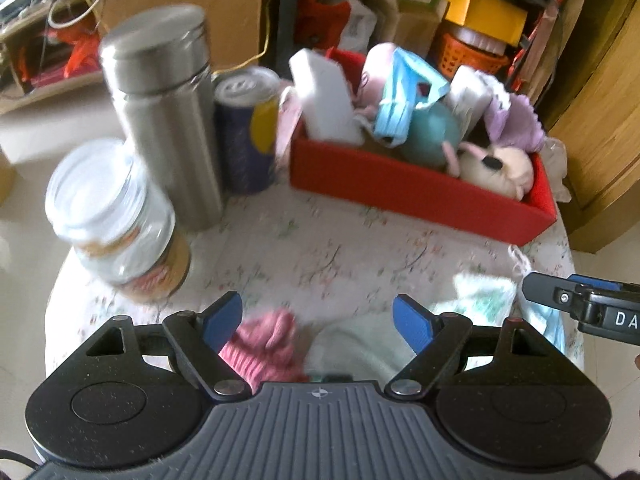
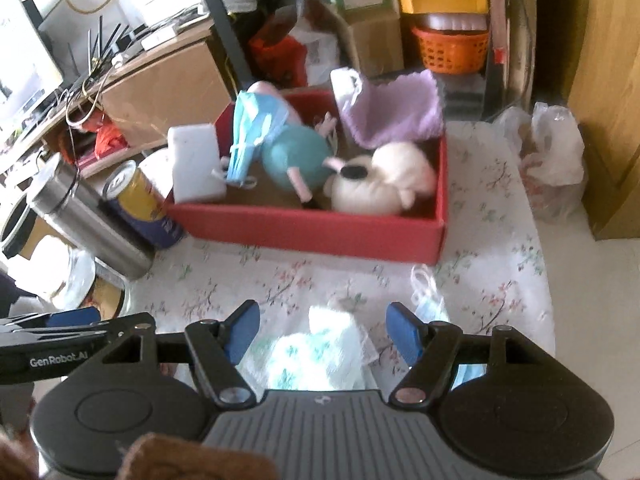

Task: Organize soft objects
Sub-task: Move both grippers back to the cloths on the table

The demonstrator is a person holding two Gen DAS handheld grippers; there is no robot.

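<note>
On the flowered tablecloth point(image 1: 332, 248) the largest thing is a red box point(image 1: 420, 196), set toward the far edge and packed with soft things: a white sponge point(image 1: 326, 100) leaning at its left end, a blue face mask point(image 1: 404, 92) draped over a teal stuffed toy point(image 1: 430, 132), a cream plush animal point(image 1: 498, 168) at the near right corner, and a purple cloth point(image 1: 516, 116) at the back right. Left of the box stand a steel flask point(image 1: 168, 112), a blue and yellow can point(image 1: 248, 128) just beside it, and a glass jar point(image 1: 116, 220) nearer the table's edge.

The left gripper point(image 1: 318, 316) has its jaws spread wide and grips nothing; below and between them lie a pink knitted cloth point(image 1: 266, 344) and a pale green towel point(image 1: 360, 348), though blur hides whether either is touched. The right gripper point(image 2: 322, 334) stands about half open, also holding nothing, above a crumpled white and green patterned cloth point(image 2: 316, 348). Another blue mask point(image 2: 432, 304) lies on the table just beside its right jaw.
</note>
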